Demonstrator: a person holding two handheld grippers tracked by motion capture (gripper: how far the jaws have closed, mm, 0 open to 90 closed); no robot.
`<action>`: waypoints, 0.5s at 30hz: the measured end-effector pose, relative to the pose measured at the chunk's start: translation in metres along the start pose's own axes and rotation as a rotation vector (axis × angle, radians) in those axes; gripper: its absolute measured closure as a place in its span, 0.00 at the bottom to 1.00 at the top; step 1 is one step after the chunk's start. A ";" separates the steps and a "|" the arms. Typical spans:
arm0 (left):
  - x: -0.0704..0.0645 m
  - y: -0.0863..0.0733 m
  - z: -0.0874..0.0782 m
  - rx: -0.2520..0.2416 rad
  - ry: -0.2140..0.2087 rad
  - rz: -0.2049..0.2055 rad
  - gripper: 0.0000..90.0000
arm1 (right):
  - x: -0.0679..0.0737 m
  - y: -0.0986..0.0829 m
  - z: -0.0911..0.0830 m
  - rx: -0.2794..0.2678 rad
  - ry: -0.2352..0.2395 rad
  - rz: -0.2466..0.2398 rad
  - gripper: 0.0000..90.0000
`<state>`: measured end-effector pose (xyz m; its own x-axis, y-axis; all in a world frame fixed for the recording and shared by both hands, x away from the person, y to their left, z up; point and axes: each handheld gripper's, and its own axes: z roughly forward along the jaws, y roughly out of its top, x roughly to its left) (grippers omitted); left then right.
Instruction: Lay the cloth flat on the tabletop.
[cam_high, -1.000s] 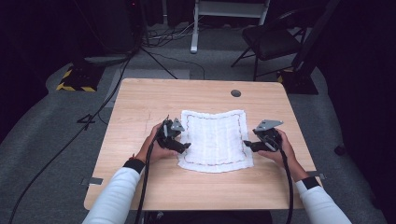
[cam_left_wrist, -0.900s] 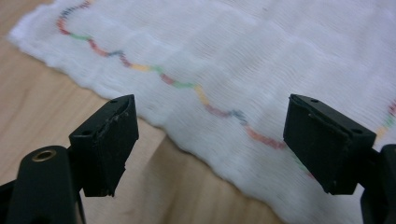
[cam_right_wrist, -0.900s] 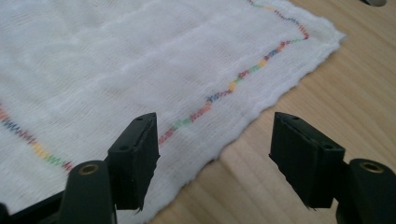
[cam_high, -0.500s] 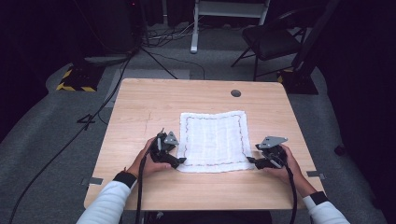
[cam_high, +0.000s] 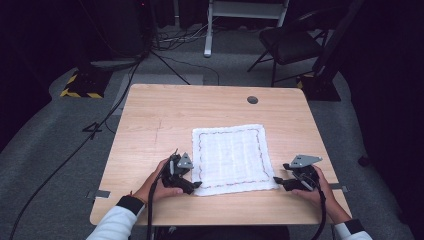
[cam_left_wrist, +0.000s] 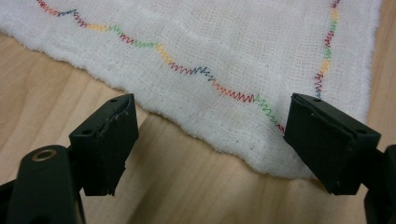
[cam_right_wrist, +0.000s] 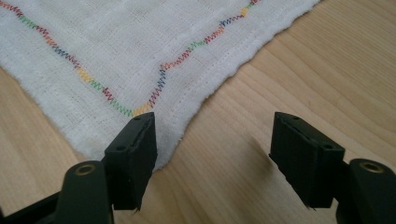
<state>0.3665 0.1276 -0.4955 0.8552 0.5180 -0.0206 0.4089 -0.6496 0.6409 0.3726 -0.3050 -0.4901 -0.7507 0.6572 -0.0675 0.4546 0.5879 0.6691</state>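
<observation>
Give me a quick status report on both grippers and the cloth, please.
Left gripper open at near-left corner of cloth. Right gripper open at near-right corner. Cloth flat on table, not gripped. Nothing in the way.

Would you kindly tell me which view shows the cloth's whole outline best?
The high view: the entire cloth lies flat on the table, all four edges visible. The left and right gripper views each show just one near corner with its coloured stitching.
</observation>
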 end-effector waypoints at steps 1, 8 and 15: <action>-0.003 -0.001 -0.002 0.003 0.010 0.010 0.20 | 0.001 -0.001 -0.001 0.000 0.002 -0.003 0.36; -0.008 -0.002 -0.011 -0.010 0.021 0.041 0.19 | 0.006 -0.008 -0.012 0.027 0.002 -0.019 0.37; 0.002 -0.003 -0.018 -0.036 0.034 0.021 0.19 | 0.005 -0.006 -0.022 -0.019 -0.013 0.005 0.36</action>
<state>0.3610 0.1408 -0.4834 0.8518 0.5235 0.0194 0.3784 -0.6406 0.6682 0.3554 -0.3158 -0.4778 -0.7420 0.6663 -0.0735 0.4493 0.5758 0.6831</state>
